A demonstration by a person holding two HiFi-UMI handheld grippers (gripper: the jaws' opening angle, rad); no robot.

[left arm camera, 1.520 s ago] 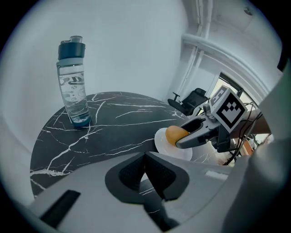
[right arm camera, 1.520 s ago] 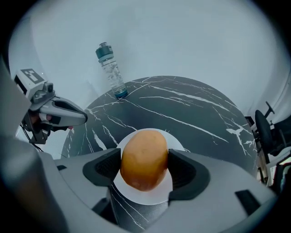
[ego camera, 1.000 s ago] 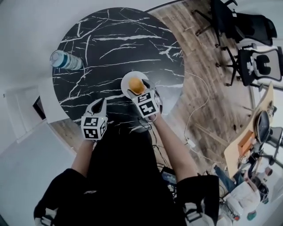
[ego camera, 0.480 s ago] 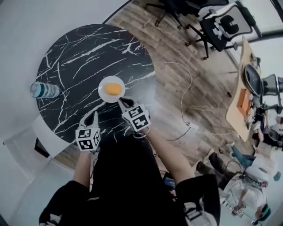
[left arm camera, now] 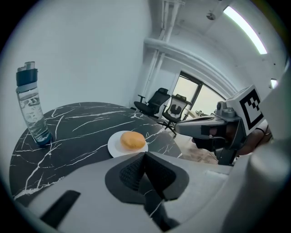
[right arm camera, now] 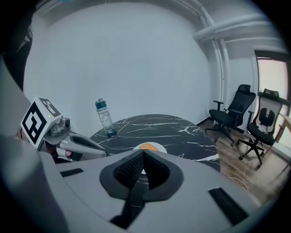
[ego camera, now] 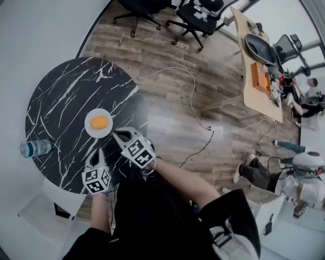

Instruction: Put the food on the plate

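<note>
On the round black marble table with white veins (ego camera: 61, 111), a small round white plate (ego camera: 88, 128) stands near the edge closest to the person. The orange-yellow round bun (ego camera: 100, 122) lies in the middle of this plate. A clear plastic water bottle with a dark blue cap (left arm camera: 32, 109) stands upright on the table, well apart from the plate, at the person's left side.

The left hand-held gripper (ego camera: 96, 156) is over the near edge of the table, just beside the plate but not touching it. In the left gripper view its two dark pads are pressed together and nothing is between them. The bun and the plate show beyond the tips.

The right hand-held gripper (ego camera: 119, 134) points toward the plate from the person's right, with its tips near the plate rim. In the right gripper view its jaws are also fully together, pad against pad, and they hold nothing. Both grippers are apart from the bun.

Beside the table is a brown wooden floor (ego camera: 172, 111) with a thin white cable (ego camera: 193, 96) lying on it, and black office chairs (ego camera: 195, 15) stand farther away.
</note>
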